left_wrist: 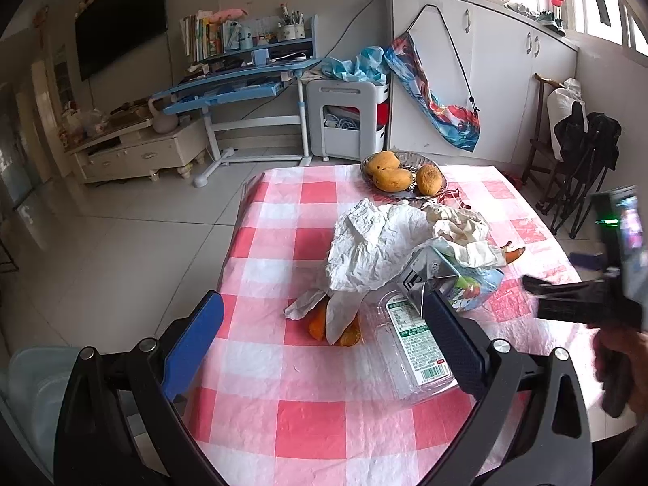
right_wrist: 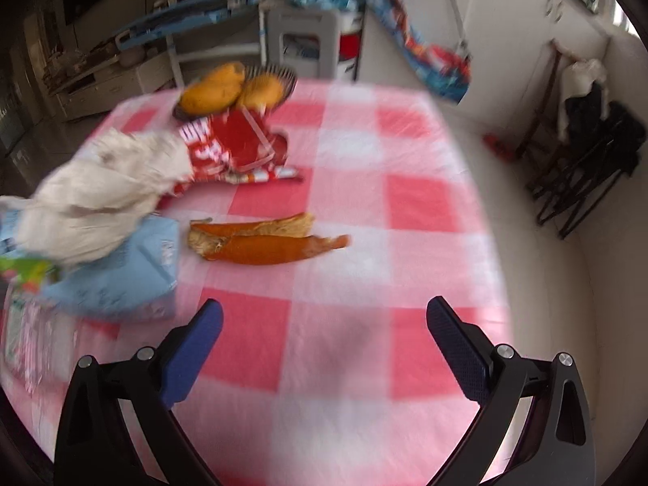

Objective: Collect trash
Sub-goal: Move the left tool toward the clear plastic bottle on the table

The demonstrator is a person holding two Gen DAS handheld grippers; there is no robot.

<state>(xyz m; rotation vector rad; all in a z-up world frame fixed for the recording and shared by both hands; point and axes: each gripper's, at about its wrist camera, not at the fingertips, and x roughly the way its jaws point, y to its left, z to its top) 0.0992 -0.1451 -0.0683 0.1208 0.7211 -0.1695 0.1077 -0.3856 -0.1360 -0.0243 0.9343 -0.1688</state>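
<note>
Trash is piled on the pink checked table point(left_wrist: 308, 417): crumpled white paper point(left_wrist: 376, 243), a light blue carton point(left_wrist: 461, 283), a clear plastic tray with a green label point(left_wrist: 417, 348) and orange fruit peel point(left_wrist: 320, 324) under the paper. My left gripper point(left_wrist: 324, 312) is open just short of the peel, its right finger over the tray. In the blurred right wrist view my right gripper point(right_wrist: 324, 320) is open above bare cloth. Ahead of it lie an orange peel point(right_wrist: 263, 241), a red wrapper point(right_wrist: 231, 148), the crumpled paper point(right_wrist: 101, 194) and the carton point(right_wrist: 117, 279).
A dish of mangoes point(left_wrist: 401, 176) stands at the table's far edge. The other hand-held gripper point(left_wrist: 587, 299) shows at the right of the left wrist view. A blue desk point(left_wrist: 239, 85), a white bin point(left_wrist: 348, 119) and folding chairs point(left_wrist: 579, 170) stand on the tiled floor beyond.
</note>
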